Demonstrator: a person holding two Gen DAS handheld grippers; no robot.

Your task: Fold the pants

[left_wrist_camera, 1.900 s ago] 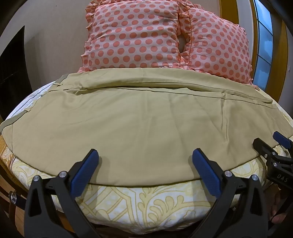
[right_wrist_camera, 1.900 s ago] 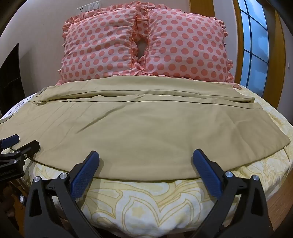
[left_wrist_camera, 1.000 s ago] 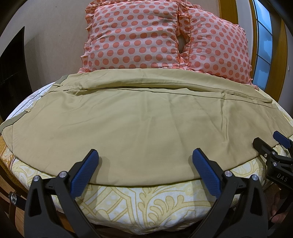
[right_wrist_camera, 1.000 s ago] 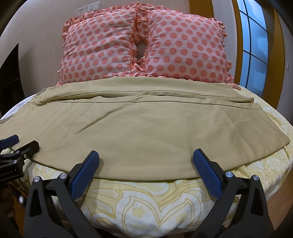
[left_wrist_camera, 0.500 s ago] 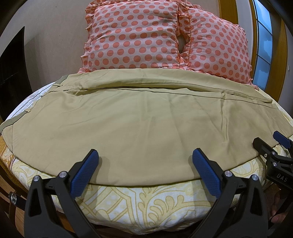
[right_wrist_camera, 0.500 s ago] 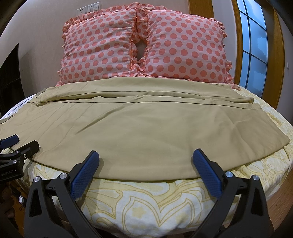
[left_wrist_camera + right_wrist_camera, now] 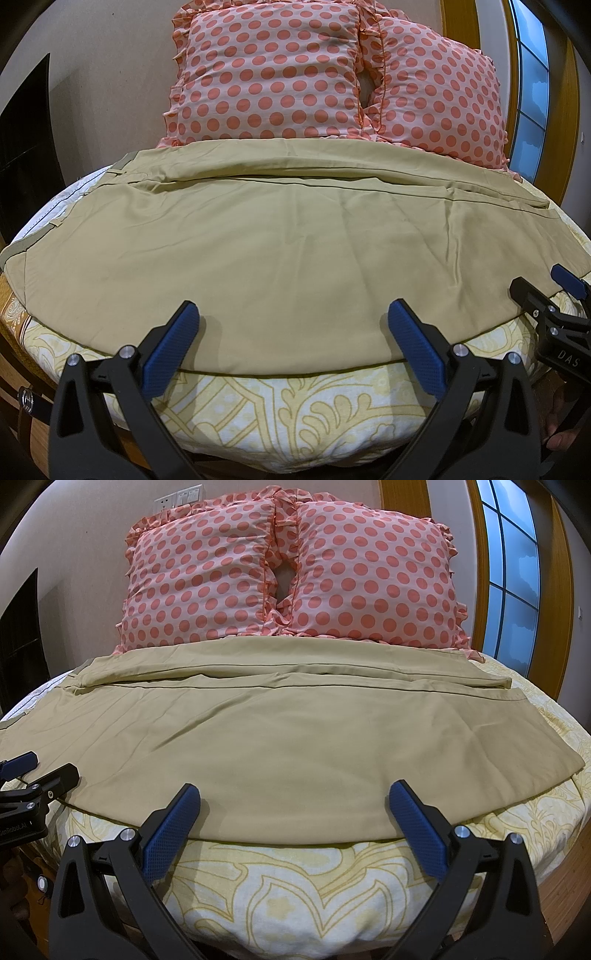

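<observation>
Tan pants (image 7: 280, 243) lie spread flat across the bed, waistband at the left, leg ends at the right (image 7: 546, 760), one leg lying behind the other. My left gripper (image 7: 293, 321) is open and empty, hovering just over the near hem. My right gripper (image 7: 295, 799) is open and empty over the near hem further right. Each gripper shows in the other's view: the right one (image 7: 543, 291) at the right edge, the left one (image 7: 40, 771) at the left edge.
The bed has a white and yellow patterned sheet (image 7: 303, 886). Two pink polka-dot pillows (image 7: 288, 579) stand against the wall behind the pants. A window with a wooden frame (image 7: 513, 576) is at the right. A dark opening (image 7: 26, 122) is at the left.
</observation>
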